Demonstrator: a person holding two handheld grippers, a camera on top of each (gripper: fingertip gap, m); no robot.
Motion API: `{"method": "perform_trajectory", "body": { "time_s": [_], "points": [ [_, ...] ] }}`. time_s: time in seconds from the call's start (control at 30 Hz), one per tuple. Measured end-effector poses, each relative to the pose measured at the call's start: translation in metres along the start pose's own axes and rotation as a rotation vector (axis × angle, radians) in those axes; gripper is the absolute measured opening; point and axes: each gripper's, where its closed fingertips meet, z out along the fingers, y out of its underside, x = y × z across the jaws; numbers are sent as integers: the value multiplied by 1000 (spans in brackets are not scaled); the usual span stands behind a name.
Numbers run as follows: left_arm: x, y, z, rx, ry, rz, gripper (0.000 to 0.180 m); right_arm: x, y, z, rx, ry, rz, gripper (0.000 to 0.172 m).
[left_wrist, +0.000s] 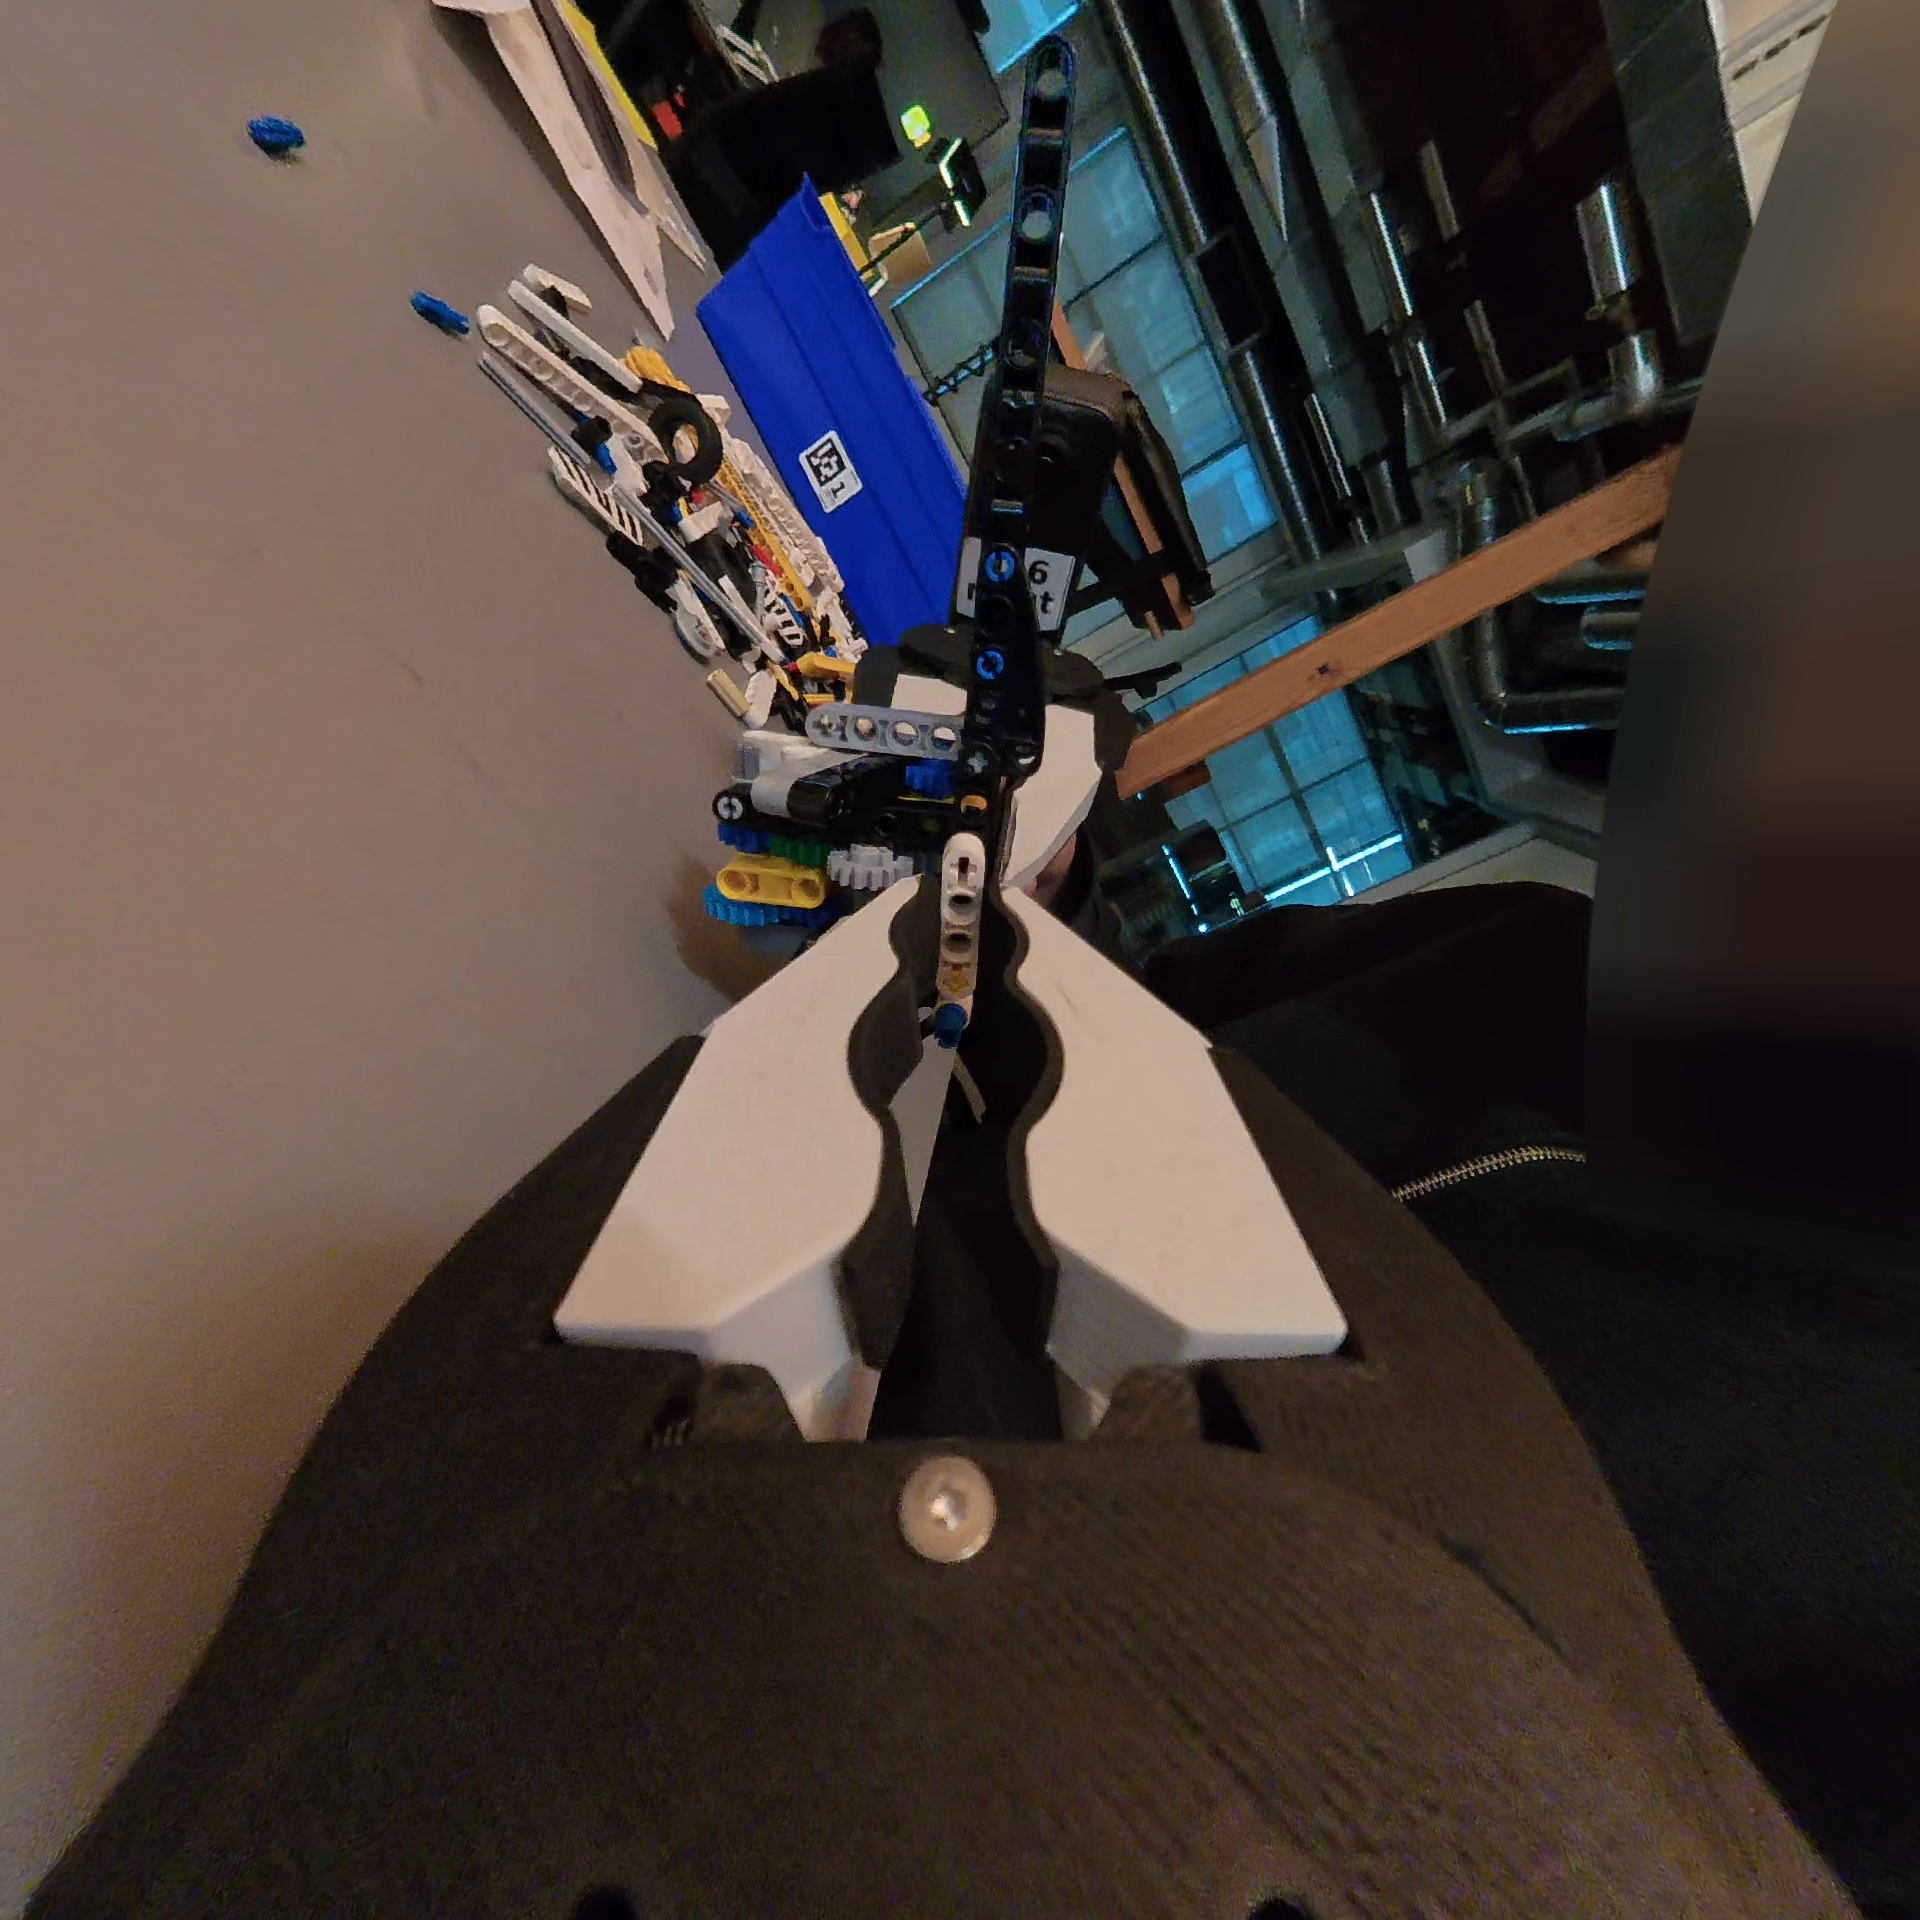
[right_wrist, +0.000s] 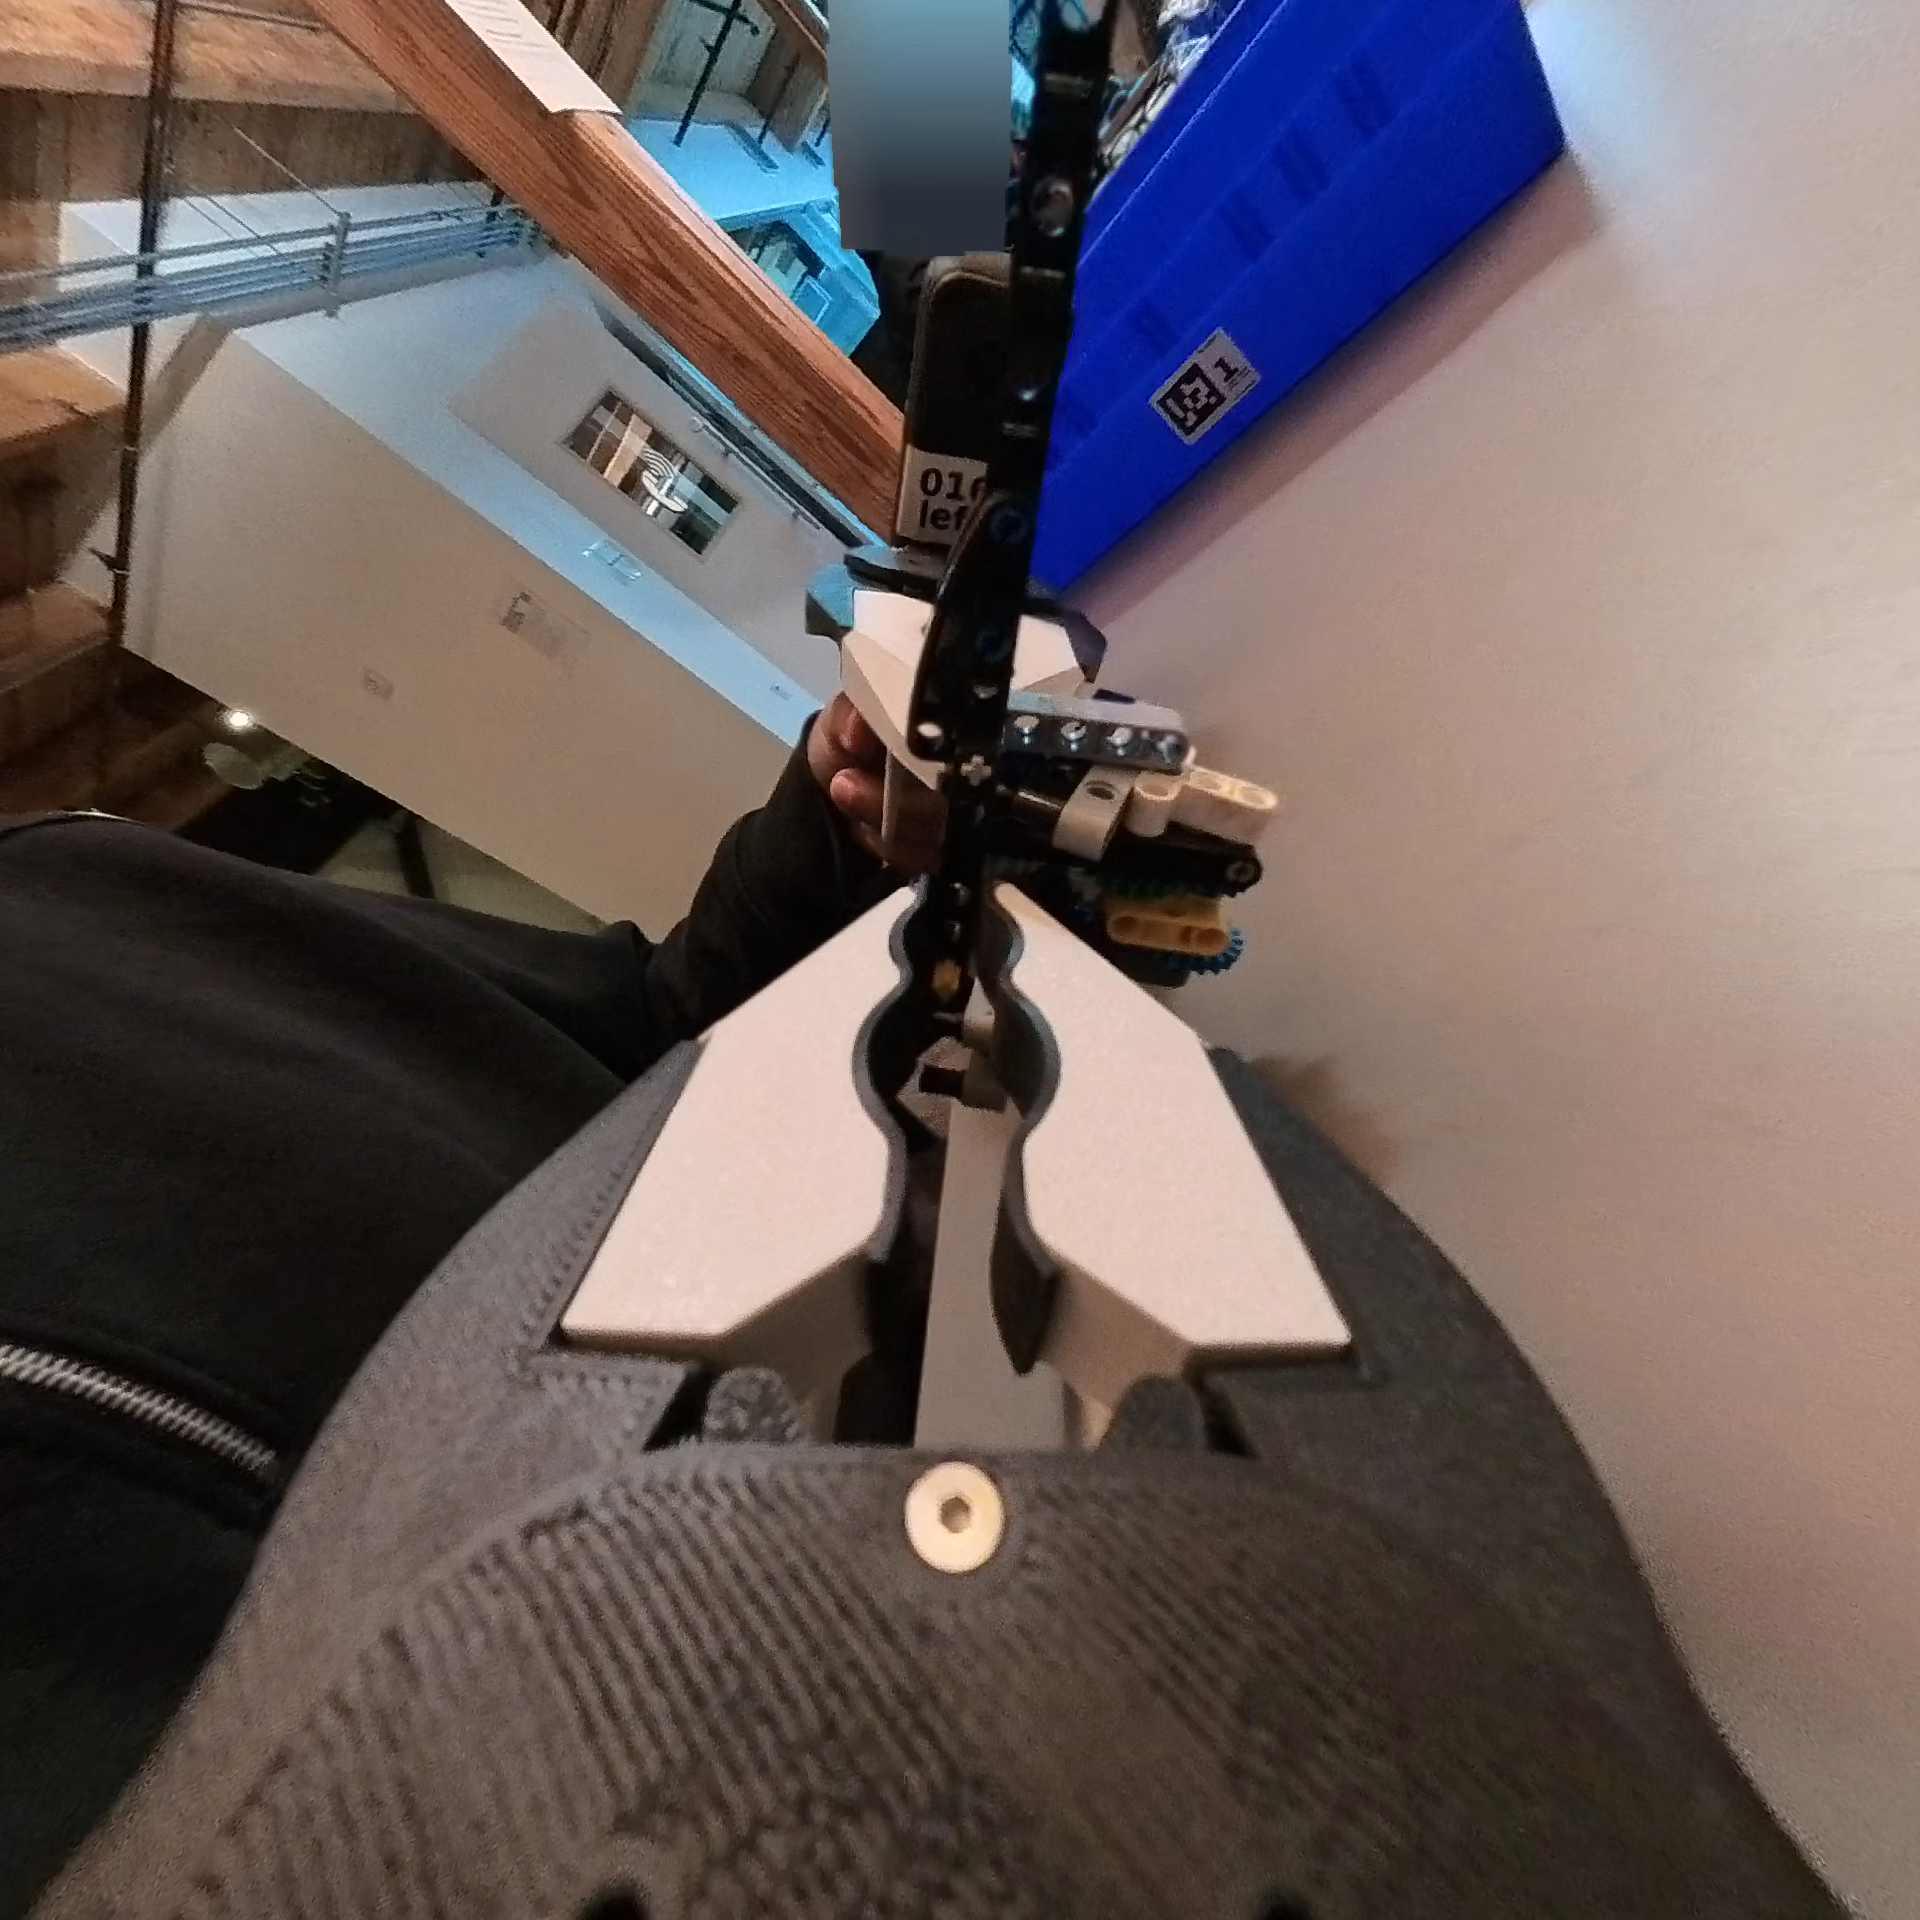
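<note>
Both hand-held grippers, left (left_wrist: 961, 914) and right (right_wrist: 954, 914), clamp one toy-brick assembly (left_wrist: 831, 800); its black beam (left_wrist: 1023, 312) runs off-frame.

dim warm indoor light, fisheye warp, soft blurred foreground

Blue bin (left_wrist: 831, 416) on the table (left_wrist: 260, 727), parts pile (left_wrist: 675, 499) beside it, wooden rail (right_wrist: 623, 229) behind.

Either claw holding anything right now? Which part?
Both grip the same toy-brick assembly: left claw on its white beam, right claw on the lower end of the long black beam.
</note>
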Motion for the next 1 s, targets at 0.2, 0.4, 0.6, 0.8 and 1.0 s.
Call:
{"method": "perform_trajectory", "body": {
  "time_s": [0.2,0.4,0.6,0.8,1.0],
  "points": [
    [0,6,3,-60,24,6,4,-1,7,-3,-25,-42,59,5],
    [7,14,10,-91,28,41,14,0,10,-11,-36,-37,62,5],
    [0,20,9,-140,-87,103,13,2,11,-11,-40,-25,61,5],
    [1,12,-1,-90,-142,156,13,1,8,-14,-20,-33,61,4],
    [14,12,7,-82,-132,236,16,-13,4,-18,9,-129,52,5]
  ]
}}
